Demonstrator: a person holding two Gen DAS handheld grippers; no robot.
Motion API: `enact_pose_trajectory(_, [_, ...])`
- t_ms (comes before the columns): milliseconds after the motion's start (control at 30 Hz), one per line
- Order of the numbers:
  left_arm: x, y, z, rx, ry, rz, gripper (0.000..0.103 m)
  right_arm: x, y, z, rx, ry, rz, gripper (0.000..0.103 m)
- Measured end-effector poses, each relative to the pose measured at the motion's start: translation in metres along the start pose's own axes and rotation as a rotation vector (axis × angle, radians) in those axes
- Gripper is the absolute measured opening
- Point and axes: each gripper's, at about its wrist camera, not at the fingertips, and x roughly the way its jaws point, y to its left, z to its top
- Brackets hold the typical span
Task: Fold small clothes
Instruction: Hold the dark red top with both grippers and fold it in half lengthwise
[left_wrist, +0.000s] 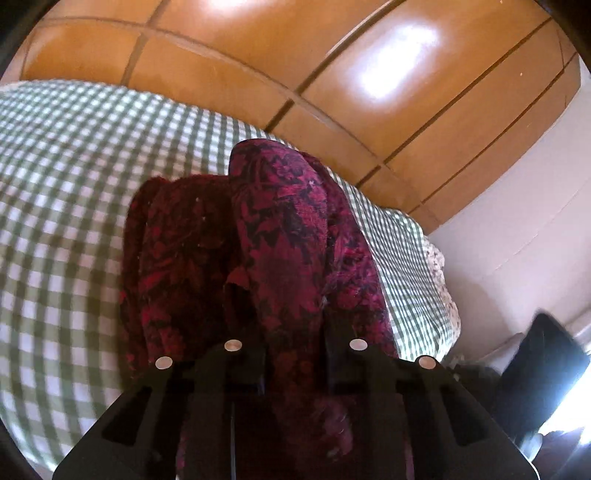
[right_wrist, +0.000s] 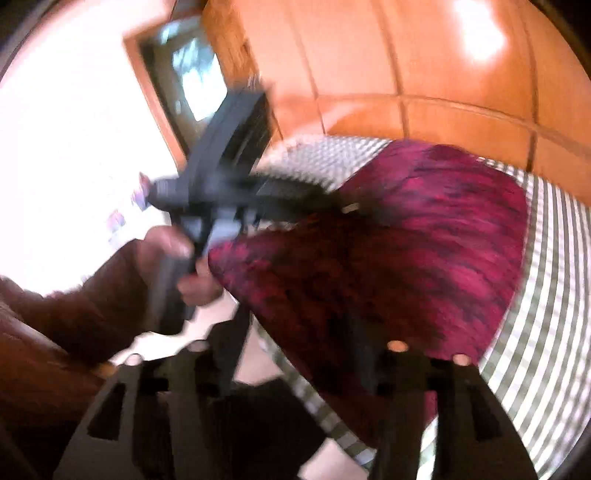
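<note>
A small garment (left_wrist: 280, 229) in dark red and magenta print hangs bunched over the green-and-white checked bed cover (left_wrist: 74, 206). My left gripper (left_wrist: 291, 332) is shut on a fold of it, and the cloth fills the gap between the black fingers (left_wrist: 243, 314). The blurred right wrist view shows the same garment (right_wrist: 424, 240) spread wider, and the left gripper (right_wrist: 343, 206), held by a person's hand (right_wrist: 184, 266), bites its upper edge. My right gripper (right_wrist: 299, 350) stands open with its jaws well apart. The garment's lower edge lies across the gap and hides part of the right finger (right_wrist: 364, 354).
Glossy wooden wardrobe panels (left_wrist: 332, 66) rise behind the bed. A white wall (left_wrist: 517, 229) and the bed's corner lie to the right. A dark blurred object (left_wrist: 546, 369) sits at the lower right. A framed window or mirror (right_wrist: 184, 74) and a sleeve (right_wrist: 74, 314) show on the left.
</note>
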Motion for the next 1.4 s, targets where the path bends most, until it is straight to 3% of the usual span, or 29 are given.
enact_pose_trajectory(100, [-0.010, 0.007, -0.007, -0.011, -0.007, 0.029, 0.021, -0.008, -0.036, 0.014, 0.104, -0.050, -0.058, 0.059])
enact_pose_trajectory(233, [-0.019, 0.020, -0.022, -0.044, -0.014, 0.075, 0.021, 0.036, -0.048, 0.037, 0.117, 0.006, -0.112, 0.052])
enact_pose_trajectory(333, [-0.017, 0.033, -0.027, -0.047, -0.005, 0.174, 0.022, 0.077, -0.048, 0.037, 0.038, 0.078, -0.202, 0.051])
enact_pose_trajectory(400, [-0.010, 0.040, -0.023, -0.039, -0.011, 0.246, 0.034, 0.093, -0.047, 0.042, -0.004, 0.075, -0.269, 0.051])
enact_pose_trajectory(433, [-0.008, 0.040, -0.021, -0.027, -0.017, 0.277, 0.035, 0.100, -0.051, 0.044, -0.005, 0.066, -0.289, 0.051])
enact_pose_trajectory(533, [-0.001, 0.025, -0.019, 0.055, -0.024, 0.373, 0.038, 0.107, -0.053, 0.048, 0.049, 0.079, -0.280, 0.052])
enact_pose_trajectory(600, [-0.003, 0.014, -0.020, 0.094, -0.029, 0.419, 0.039, 0.101, -0.049, 0.052, 0.057, 0.119, -0.231, 0.059])
enact_pose_trajectory(667, [-0.010, 0.011, -0.023, 0.090, -0.041, 0.425, 0.039, 0.081, -0.044, 0.053, 0.067, 0.125, -0.139, 0.074])
enact_pose_trajectory(733, [-0.016, 0.010, -0.025, 0.088, -0.061, 0.441, 0.039, 0.062, -0.043, 0.055, 0.086, 0.090, -0.113, 0.074])
enact_pose_trajectory(867, [-0.023, 0.003, -0.030, 0.101, -0.081, 0.469, 0.039, 0.073, -0.068, 0.095, 0.137, 0.027, -0.165, 0.073])
enact_pose_trajectory(967, [-0.025, -0.002, -0.036, 0.116, -0.093, 0.498, 0.039, 0.102, -0.092, 0.115, 0.190, 0.052, -0.189, 0.071])
enact_pose_trajectory(1033, [-0.017, -0.004, -0.037, 0.129, -0.095, 0.546, 0.048, 0.130, -0.106, 0.119, 0.211, 0.104, -0.261, 0.072])
enact_pose_trajectory(1100, [-0.011, -0.001, -0.040, 0.143, -0.101, 0.580, 0.050, 0.148, -0.113, 0.114, 0.199, 0.125, -0.303, 0.072])
enact_pose_trajectory(1200, [-0.007, 0.010, -0.041, 0.096, -0.110, 0.559, 0.056, 0.152, -0.117, 0.112, 0.200, 0.109, -0.324, 0.073])
enact_pose_trajectory(1300, [-0.010, 0.008, -0.041, 0.103, -0.121, 0.555, 0.056, 0.134, -0.111, 0.109, 0.206, 0.066, -0.321, 0.081])
enact_pose_trajectory(1400, [-0.012, 0.003, -0.044, 0.118, -0.132, 0.576, 0.056, 0.112, -0.101, 0.098, 0.208, 0.023, -0.321, 0.097])
